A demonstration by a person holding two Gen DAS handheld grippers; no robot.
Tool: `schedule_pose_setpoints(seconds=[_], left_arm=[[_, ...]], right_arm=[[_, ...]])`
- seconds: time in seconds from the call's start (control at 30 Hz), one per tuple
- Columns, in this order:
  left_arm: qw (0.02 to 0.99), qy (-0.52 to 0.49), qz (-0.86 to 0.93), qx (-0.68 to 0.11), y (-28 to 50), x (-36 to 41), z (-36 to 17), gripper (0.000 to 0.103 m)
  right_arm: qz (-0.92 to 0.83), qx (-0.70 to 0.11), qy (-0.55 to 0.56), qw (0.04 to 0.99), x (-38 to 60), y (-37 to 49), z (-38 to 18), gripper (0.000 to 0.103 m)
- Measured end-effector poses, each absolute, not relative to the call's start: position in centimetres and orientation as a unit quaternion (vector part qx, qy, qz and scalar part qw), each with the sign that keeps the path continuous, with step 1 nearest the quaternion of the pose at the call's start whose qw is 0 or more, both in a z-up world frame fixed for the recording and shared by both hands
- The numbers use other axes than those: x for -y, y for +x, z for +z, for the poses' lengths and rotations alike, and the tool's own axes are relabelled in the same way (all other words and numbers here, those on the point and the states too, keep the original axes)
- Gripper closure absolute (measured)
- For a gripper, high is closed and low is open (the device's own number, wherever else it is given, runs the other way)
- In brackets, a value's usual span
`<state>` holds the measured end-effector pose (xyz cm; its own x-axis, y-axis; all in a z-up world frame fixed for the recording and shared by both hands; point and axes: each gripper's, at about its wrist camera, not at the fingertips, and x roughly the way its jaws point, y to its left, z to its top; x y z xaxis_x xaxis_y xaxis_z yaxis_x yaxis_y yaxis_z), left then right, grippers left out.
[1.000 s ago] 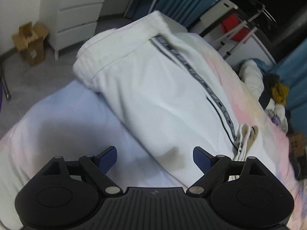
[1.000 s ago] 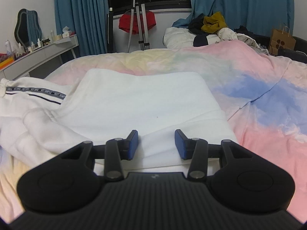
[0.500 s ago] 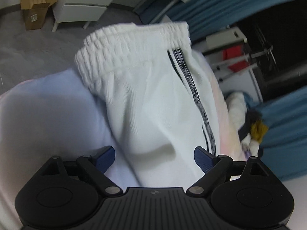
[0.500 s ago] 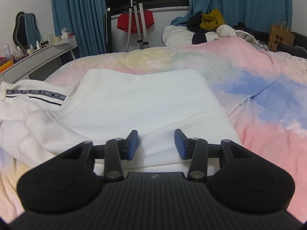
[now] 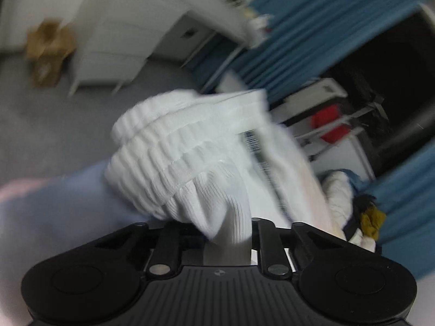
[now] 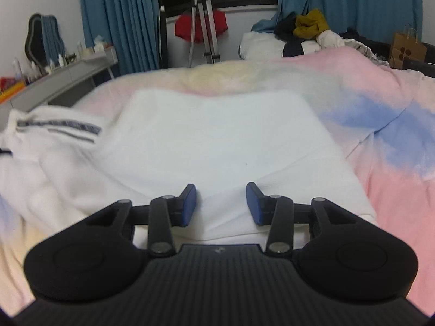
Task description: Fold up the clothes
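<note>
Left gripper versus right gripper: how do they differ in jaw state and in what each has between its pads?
The left gripper has its jaws closing, with a fold of the white pants bunched between them and hiding its pads; the right gripper stands with its blue pads clearly apart. Under the left the ribbed waistband is gathered up; under the right the cloth lies flat on the bed. Both work the same white garment.

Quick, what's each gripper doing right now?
Left gripper: closing on the white pants.
Right gripper: part open, straddling a fold of pants, grip unclear.
</note>
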<state>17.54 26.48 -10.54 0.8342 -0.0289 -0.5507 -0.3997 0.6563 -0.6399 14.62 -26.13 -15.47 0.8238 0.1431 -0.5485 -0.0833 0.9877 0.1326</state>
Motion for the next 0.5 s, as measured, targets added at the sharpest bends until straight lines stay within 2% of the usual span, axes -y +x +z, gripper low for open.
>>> schedule_pose_setpoints(seconds=[0.2, 0.33, 0.43, 0.5], left_arm=[[0.958, -0.235, 0.052, -0.158, 15.2, -18.1, -2.2, 0.087], [0.984, -0.151, 0.007, -0.093, 14.2, -9.0, 2.8, 0.087], [0.995, -0.071, -0.021, -0.062, 13.6, 0.0, 4.4, 0.087], [0.998, -0.019, -0.032, -0.046, 12.9, 6.2, 3.5, 0.086]], right_arm=[[0.041, -0.282, 0.103, 0.953, 28.3, 14.0, -14.3, 0.06], [0.005, -0.257, 0.177, 0.95, 32.2, 12.9, -12.3, 0.06], [-0.031, -0.238, 0.205, 0.949, 35.1, 11.6, -10.9, 0.059], [-0.053, -0.223, 0.22, 0.948, 37.0, 10.9, -10.1, 0.058]])
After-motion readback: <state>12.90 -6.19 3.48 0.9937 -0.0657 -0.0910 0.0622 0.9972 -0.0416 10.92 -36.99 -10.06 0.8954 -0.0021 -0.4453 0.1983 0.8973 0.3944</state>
